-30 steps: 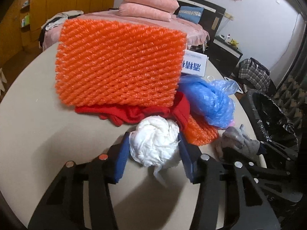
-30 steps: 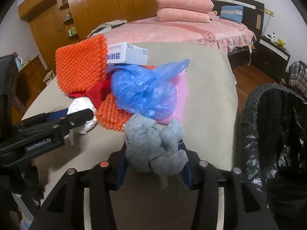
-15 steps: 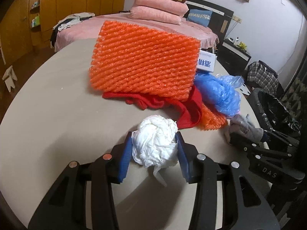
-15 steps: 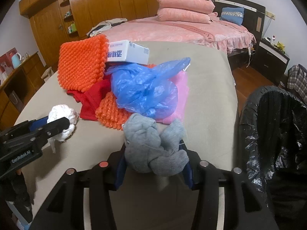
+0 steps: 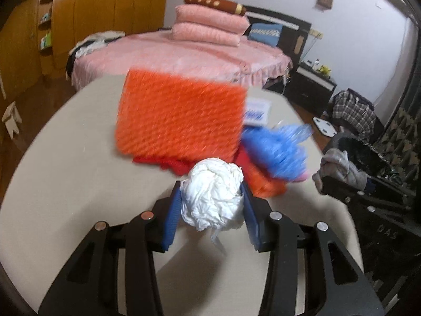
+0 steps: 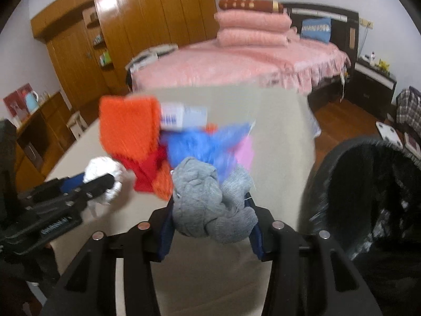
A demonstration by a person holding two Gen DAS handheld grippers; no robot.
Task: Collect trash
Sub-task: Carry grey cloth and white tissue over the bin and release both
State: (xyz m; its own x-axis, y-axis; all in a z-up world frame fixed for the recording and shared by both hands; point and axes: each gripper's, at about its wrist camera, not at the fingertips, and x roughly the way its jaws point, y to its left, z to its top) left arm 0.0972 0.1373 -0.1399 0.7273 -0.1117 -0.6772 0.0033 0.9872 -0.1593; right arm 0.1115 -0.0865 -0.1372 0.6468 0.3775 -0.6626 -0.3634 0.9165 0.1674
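Observation:
My left gripper (image 5: 211,200) is shut on a white crumpled wad (image 5: 213,194) and holds it above the beige table (image 5: 73,173). It also shows in the right wrist view (image 6: 104,177). My right gripper (image 6: 210,210) is shut on a grey crumpled cloth (image 6: 208,205), lifted above the table and left of the black-lined trash bin (image 6: 373,194). The grey cloth shows in the left wrist view (image 5: 339,168). A pile stays on the table: orange foam netting (image 5: 181,118), a red cloth (image 5: 168,163), a blue plastic bag (image 5: 276,150) and a white box (image 5: 256,112).
The bin (image 5: 368,158) stands off the table's right edge. A pink bed (image 6: 236,65) with stacked pillows lies behind the table. Wooden wardrobes (image 6: 131,36) line the left wall. A dark nightstand (image 6: 373,87) and a plaid bag (image 5: 352,113) are at the right.
Both grippers have risen and pulled back from the pile with their loads. The pile now looks smaller and farther, and the view is motion-blurred.

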